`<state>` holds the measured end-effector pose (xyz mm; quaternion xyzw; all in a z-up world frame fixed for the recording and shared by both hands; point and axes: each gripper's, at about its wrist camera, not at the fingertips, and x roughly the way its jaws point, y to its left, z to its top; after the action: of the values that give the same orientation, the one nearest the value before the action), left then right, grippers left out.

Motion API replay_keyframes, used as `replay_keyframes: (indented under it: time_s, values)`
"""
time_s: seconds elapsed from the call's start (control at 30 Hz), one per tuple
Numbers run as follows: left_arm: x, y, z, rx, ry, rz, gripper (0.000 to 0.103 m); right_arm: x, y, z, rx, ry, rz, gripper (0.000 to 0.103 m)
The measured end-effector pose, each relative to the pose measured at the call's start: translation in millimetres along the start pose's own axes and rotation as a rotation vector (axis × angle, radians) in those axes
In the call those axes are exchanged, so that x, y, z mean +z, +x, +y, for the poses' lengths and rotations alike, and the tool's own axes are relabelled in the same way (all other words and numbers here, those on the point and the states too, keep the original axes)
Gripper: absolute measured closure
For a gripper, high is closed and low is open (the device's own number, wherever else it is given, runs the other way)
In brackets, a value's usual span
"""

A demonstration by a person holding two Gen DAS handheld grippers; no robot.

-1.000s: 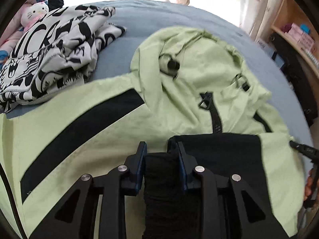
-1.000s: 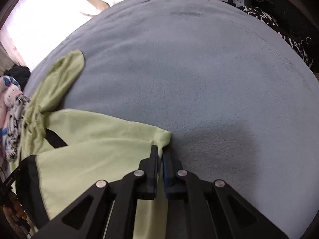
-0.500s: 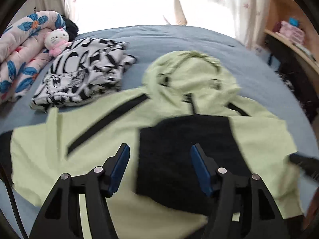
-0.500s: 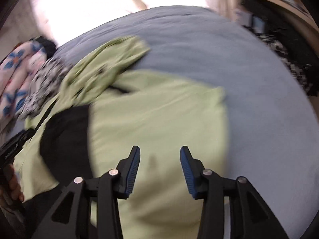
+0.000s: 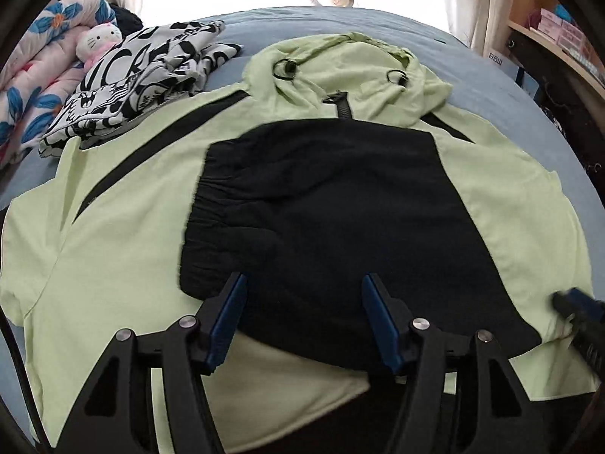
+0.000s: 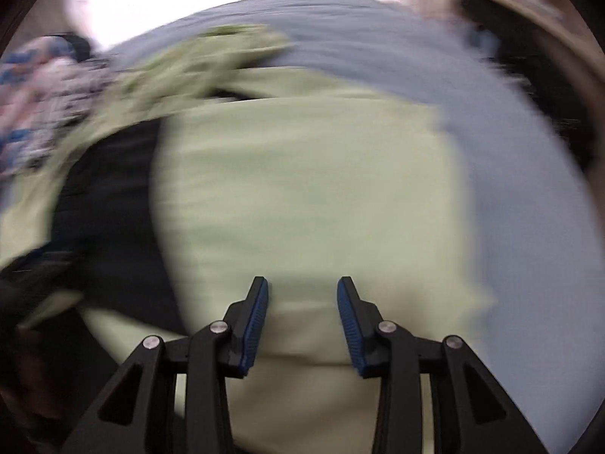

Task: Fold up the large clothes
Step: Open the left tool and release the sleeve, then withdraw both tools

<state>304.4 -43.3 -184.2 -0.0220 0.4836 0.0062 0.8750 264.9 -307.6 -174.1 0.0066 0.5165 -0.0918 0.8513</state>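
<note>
Left wrist only: printed garment (image 5: 143, 75) beside jacket (image 5: 113, 227); both hand-held grippers agape, empty.

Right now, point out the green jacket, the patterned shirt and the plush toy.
green jacket (image 5: 124, 234), left wrist view, its left front panel.
patterned shirt (image 5: 132, 83), left wrist view, folded middle.
plush toy (image 5: 99, 41), left wrist view, its face.

Bare blue bed (image 6: 529, 208) right of the jacket (image 6: 302, 196); patterned pile (image 5: 140, 87) crowds left.
</note>
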Motion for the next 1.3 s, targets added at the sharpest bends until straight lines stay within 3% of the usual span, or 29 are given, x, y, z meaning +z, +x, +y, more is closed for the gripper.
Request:
replay_keyframes:
  time_s: [0.07, 0.1, 0.17, 0.43, 0.97, 1.3]
  values:
    - [-0.7, -0.3, 2.9, -0.026, -0.007, 0.005, 0.041, -2.0, 3.5, -25.8, 0.077, 0.071, 0.015, 0.071]
    - [-1.0, -1.4, 3.5, -0.027, -0.006, 0.004, 0.041, -2.8, 2.5, -33.7, 0.084, 0.094, 0.014, 0.079]
    - [-1.6, -3.2, 0.5, -0.014, 0.002, 0.006, 0.041, -3.9, -0.1, -35.4, 0.044, 0.094, 0.005, 0.084]
    - [-1.1, -17.9, 2.1, 0.000, 0.002, -0.022, 0.041, -6.2, -2.7, -24.0, -0.010, 0.104, 0.000, 0.080]
    - [-8.1, -67.6, -0.7, -0.026, 0.019, -0.083, 0.040, -16.2, -31.3, -18.8, 0.061, 0.169, 0.014, 0.076]
    - [-30.1, -130.0, 11.1, -0.021, 0.038, -0.129, 0.039, -34.3, -93.3, 2.2, 0.143, 0.139, -0.045, 0.076]
